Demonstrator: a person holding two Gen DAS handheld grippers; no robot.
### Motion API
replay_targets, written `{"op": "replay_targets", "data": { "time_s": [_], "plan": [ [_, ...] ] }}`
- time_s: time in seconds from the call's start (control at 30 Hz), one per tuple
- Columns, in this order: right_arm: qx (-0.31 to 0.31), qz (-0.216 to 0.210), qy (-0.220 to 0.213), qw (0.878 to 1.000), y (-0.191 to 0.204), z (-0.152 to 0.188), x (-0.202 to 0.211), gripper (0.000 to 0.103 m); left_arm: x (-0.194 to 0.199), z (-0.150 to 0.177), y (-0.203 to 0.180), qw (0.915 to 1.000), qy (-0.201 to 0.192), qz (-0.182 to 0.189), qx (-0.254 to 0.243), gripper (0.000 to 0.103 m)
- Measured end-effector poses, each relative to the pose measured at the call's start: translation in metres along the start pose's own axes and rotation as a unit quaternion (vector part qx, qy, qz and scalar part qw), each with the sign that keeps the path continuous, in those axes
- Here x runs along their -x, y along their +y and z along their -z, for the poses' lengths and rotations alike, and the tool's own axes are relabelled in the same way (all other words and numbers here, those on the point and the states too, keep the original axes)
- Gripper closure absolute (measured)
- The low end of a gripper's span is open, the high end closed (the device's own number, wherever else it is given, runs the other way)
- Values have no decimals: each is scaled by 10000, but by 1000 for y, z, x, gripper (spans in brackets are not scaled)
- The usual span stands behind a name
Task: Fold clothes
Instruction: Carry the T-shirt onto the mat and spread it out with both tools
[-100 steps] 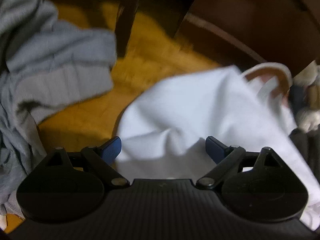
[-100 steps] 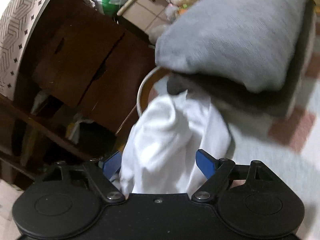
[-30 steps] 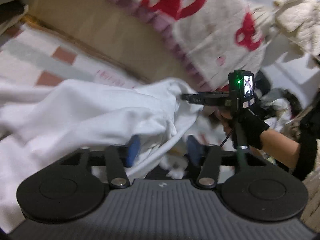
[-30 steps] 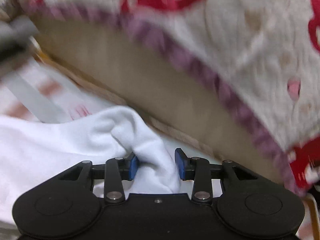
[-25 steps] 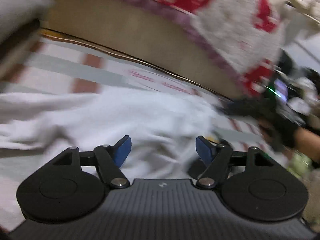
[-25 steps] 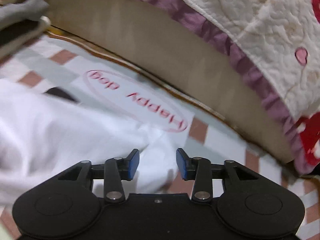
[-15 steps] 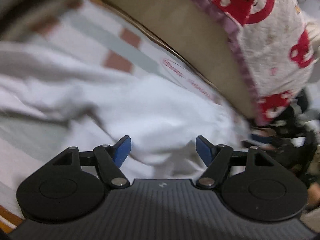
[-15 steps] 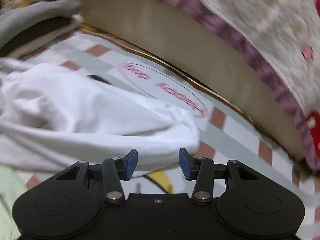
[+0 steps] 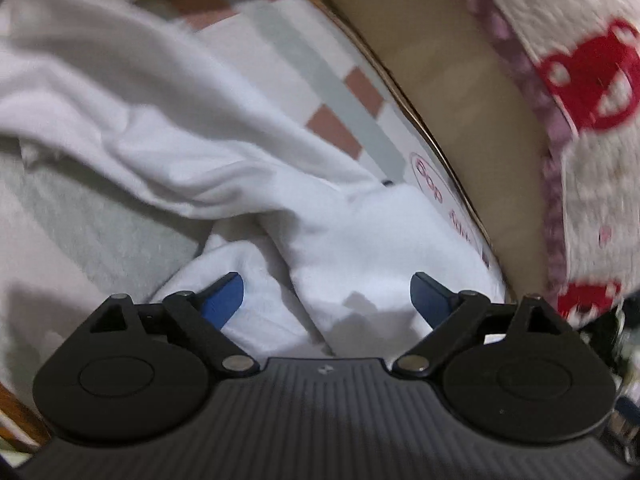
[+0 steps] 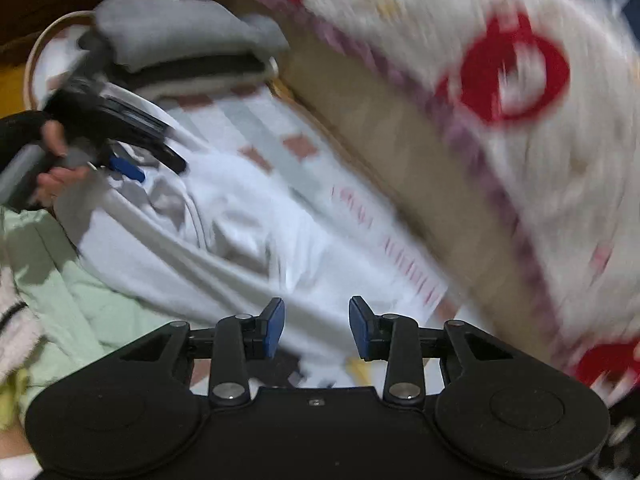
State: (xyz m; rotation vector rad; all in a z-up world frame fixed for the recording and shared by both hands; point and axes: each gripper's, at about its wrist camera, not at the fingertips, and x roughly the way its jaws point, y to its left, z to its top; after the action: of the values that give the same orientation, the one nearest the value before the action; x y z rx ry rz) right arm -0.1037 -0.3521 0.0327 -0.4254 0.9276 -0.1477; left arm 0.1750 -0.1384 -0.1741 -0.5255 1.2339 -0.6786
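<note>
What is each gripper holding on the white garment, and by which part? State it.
Nothing is held. The left gripper is opening above the white garment; the right gripper is closing, its pads clear of the cloth.

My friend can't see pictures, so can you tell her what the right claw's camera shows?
A crumpled white garment lies spread on a checked mat. The right claw hovers over its near edge, closing on nothing, while the left claw is over its far end. Folded grey clothes are stacked behind, and a red-patterned quilt hangs at the right.
</note>
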Motion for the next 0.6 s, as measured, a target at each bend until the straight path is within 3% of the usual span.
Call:
{"op": "replay_targets", "data": {
  "time_s": [0.03, 0.07, 0.1, 0.13, 0.2, 0.37, 0.47, 0.6],
  "plan": [
    [38, 0, -76, 10000, 1, -5, 2, 62, -4, 1, 4, 9999, -37, 48, 87, 15],
    [52, -14, -88, 9999, 2, -10, 2, 60, -6, 2, 4, 9999, -69, 104, 24, 33],
    [68, -23, -98, 9999, 3, -14, 2, 59, -8, 3, 4, 9996, -74, 193, -182, 79],
    [94, 25, -100, 9999, 3, -17, 1, 59, -10, 4, 2, 9989, -66, 269, -370, 97],
    [-3, 145, -266, 9995, 3, -24, -2, 56, -5, 7, -2, 9977, -101, 444, -495, 97],
    [48, -310, -888, 9956, 10, -32, -17, 43, 26, 15, -18, 9902, -476, 1005, -850, 97],
    [253, -611, -929, 9935, 26, -35, -40, 42, 40, 18, -28, 9839, -590, 1343, -1019, 98],
    [441, -1283, -864, 9870, 47, -40, -80, 37, 59, 21, -39, 9687, -578, 2187, -1025, 99]
  ]
}}
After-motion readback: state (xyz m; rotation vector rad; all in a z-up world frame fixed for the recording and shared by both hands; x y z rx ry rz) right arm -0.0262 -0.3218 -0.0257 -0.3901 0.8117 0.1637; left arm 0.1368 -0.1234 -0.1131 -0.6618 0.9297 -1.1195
